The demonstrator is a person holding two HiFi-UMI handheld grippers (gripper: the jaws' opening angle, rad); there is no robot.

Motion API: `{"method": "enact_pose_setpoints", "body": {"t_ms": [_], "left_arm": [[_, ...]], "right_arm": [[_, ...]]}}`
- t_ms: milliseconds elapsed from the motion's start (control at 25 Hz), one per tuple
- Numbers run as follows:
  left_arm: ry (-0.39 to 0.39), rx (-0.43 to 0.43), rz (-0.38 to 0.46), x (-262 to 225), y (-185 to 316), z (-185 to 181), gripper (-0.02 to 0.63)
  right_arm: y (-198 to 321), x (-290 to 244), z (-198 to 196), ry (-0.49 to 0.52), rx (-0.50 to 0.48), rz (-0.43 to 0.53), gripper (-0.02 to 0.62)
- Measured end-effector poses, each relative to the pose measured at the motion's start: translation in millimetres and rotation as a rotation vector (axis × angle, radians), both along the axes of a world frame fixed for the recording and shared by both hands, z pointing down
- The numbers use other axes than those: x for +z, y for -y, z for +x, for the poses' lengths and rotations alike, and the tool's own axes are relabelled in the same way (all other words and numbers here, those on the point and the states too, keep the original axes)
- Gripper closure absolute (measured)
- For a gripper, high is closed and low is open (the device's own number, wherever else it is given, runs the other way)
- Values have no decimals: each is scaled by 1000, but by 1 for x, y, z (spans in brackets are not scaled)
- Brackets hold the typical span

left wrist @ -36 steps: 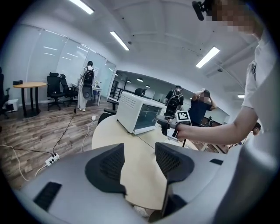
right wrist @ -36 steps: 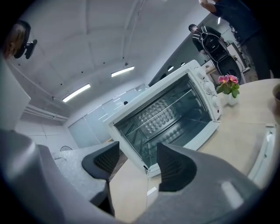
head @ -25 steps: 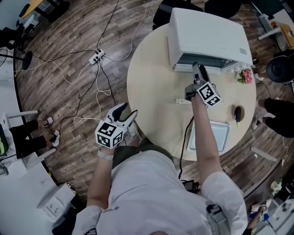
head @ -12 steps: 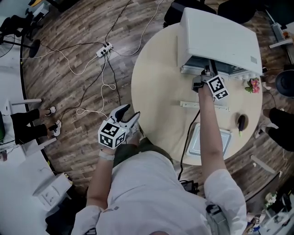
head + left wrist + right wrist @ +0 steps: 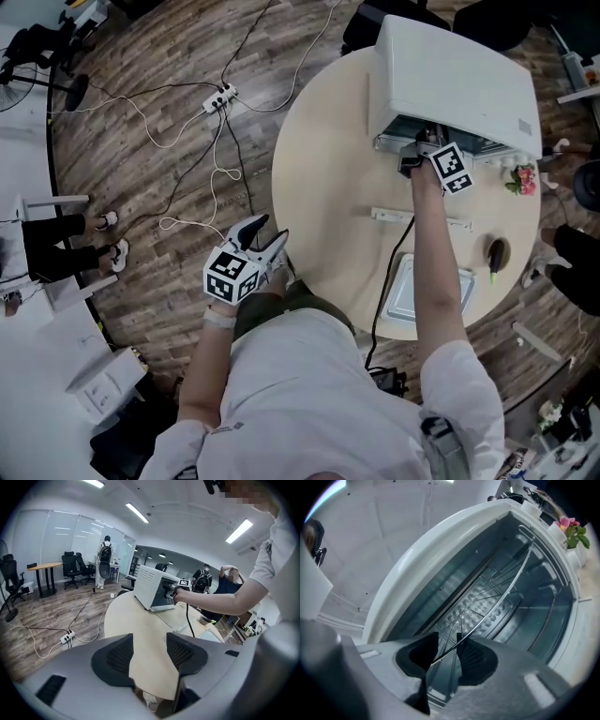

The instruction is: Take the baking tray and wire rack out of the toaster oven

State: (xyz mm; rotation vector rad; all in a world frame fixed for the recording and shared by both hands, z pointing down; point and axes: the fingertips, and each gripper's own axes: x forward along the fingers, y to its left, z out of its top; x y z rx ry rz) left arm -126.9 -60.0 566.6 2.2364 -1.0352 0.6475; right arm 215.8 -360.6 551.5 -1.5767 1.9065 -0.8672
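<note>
The white toaster oven [image 5: 450,75] stands at the table's far side with its door down. My right gripper [image 5: 415,156] reaches into its mouth. In the right gripper view the wire rack [image 5: 487,597] sits on its rails inside the oven [image 5: 440,541]. Its front bar runs between my right gripper [image 5: 447,651] jaws, which are closing, with a gap still showing at the pads. A silver baking tray [image 5: 427,286] lies on the table near the front edge. My left gripper [image 5: 267,234] hangs off the table's left edge, open and empty [image 5: 149,653].
A white bar [image 5: 394,216] lies mid-table, a dark eggplant-like item [image 5: 492,253] and pink flowers [image 5: 520,178] at the right. A black cable runs along my right arm. A power strip [image 5: 223,94] and cords lie on the wooden floor. People stand across the room.
My right gripper has moved forward from the oven's open door into its mouth. The left gripper has stayed in place beside the table.
</note>
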Motion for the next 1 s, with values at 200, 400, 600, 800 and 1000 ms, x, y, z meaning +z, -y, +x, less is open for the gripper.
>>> {"method": "enact_pose_setpoints", "body": {"t_ms": [200,400,600,800,1000], "left_arm": [[-3,0,2,-2,-3,-3,393],[-2,3,4,-2,-6,1,393],[-9,10,8,-1,-10,3,393],[-14,13,14,-2,-12,3,393],[-24,24,20,-3,-15,5,393]], "right_arm": [[-6,-4,-5,51,-14,0,500],[-19,-4,-4,83,-30,-4,525],[-33,-3,-5,129,-32,-5,537],[-50,-3,-4,149,-33,-7,543],[-72,-2,-5,165,-30,-13,548]]}}
